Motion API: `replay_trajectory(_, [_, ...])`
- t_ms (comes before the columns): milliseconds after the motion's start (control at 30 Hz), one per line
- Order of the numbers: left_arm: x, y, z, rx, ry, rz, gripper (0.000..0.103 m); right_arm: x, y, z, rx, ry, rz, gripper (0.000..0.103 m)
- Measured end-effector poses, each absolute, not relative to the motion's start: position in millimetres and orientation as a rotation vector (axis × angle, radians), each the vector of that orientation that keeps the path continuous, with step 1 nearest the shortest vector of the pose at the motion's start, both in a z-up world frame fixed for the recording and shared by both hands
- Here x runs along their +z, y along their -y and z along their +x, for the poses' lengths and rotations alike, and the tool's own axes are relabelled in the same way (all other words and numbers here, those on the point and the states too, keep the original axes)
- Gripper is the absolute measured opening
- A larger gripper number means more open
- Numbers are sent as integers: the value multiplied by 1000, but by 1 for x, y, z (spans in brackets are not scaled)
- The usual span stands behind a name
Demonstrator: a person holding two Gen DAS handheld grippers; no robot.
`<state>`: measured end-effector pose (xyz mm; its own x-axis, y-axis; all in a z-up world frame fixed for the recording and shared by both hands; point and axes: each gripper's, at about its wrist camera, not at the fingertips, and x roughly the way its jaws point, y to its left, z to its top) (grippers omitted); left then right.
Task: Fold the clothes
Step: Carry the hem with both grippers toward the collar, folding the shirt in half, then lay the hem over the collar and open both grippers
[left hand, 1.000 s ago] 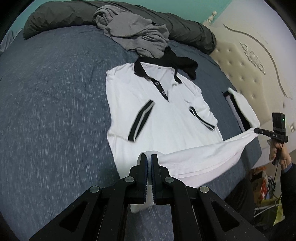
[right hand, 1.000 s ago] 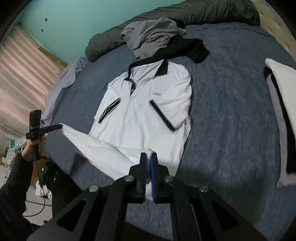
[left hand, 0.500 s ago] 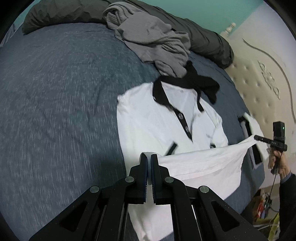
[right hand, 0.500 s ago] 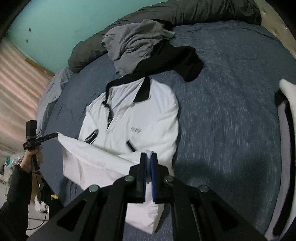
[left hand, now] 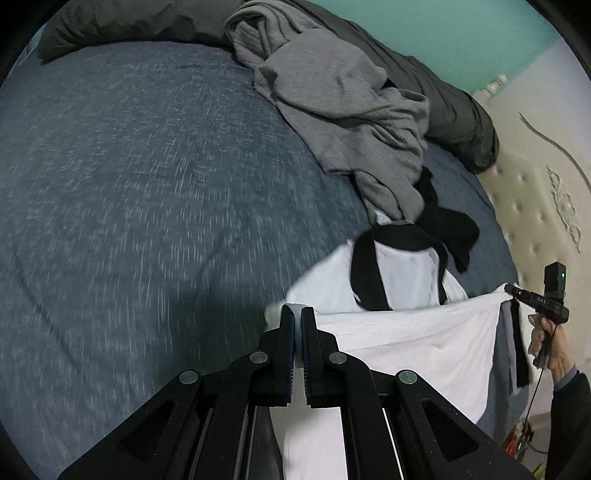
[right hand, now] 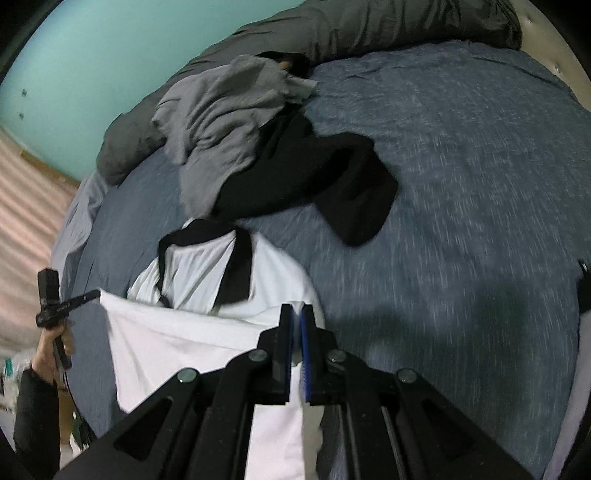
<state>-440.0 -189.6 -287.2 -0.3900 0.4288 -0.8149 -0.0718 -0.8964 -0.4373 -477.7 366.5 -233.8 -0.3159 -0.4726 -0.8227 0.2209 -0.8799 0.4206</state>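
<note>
The left gripper [left hand: 297, 314] is being kept clenched on one hem corner of the shirt [left hand: 417, 347], white cloth showing between its blue pads. The right gripper [right hand: 297, 312] is likewise being kept clamped on the opposite hem corner. From the left wrist view the right gripper [left hand: 511, 290] is seen far off, the hem being stretched taut between the two tools; from the right wrist view the left gripper [right hand: 94, 293] is seen at the far end of that same edge.

The hem is being held raised over the shirt's upper half, which is lying flat on the bed [left hand: 147, 184] with its black collar [left hand: 364, 273] uppermost. The lower panel is hanging in a soft sheet below the tools, so a bottom-to-top fold is judged to be in hand.

The fabric is being read as light, limp knit: no shape is being held by it, and a sag is being shown wherever tension is missing. Corners of the hem are judged the right hold, the edge being kept straight between them.

Beyond the collar, a grey garment [left hand: 340, 107] and a black garment [right hand: 332, 184] are lying crumpled, just touching the shirt. A dark duvet [right hand: 369, 29] is being seen along the far edge of the bed.
</note>
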Motion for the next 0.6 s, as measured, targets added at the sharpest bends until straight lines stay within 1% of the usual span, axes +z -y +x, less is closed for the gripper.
replay_trajectory(233, [-334, 187, -476, 2346, 510, -1571, 4, -268, -360, -525, -2280, 324, 1529, 4])
replay_trajectory(400, [-352, 189, -477, 2363, 555, -1566, 5, -300, -356, -530, -2328, 311, 1542, 5])
replay_trajectory(433, [-352, 190, -476, 2374, 558, -1560, 5, -301, -358, -529, -2356, 313, 1524, 8])
replay_trajectory(467, [-349, 193, -473, 2388, 562, -1550, 9, -301, -360, -527, -2395, 316, 1499, 12])
replay_trajectory(533, [-339, 198, -466, 2434, 556, -1518, 16, -295, -369, -524, -2461, 340, 1452, 33])
replay_trajectory(567, [-331, 202, -461, 2469, 546, -1488, 23, -291, -373, -522, -2491, 356, 1429, 37])
replay_trajectory(600, [-323, 204, -454, 2497, 530, -1458, 27, -285, -377, -518, -2510, 371, 1393, 39])
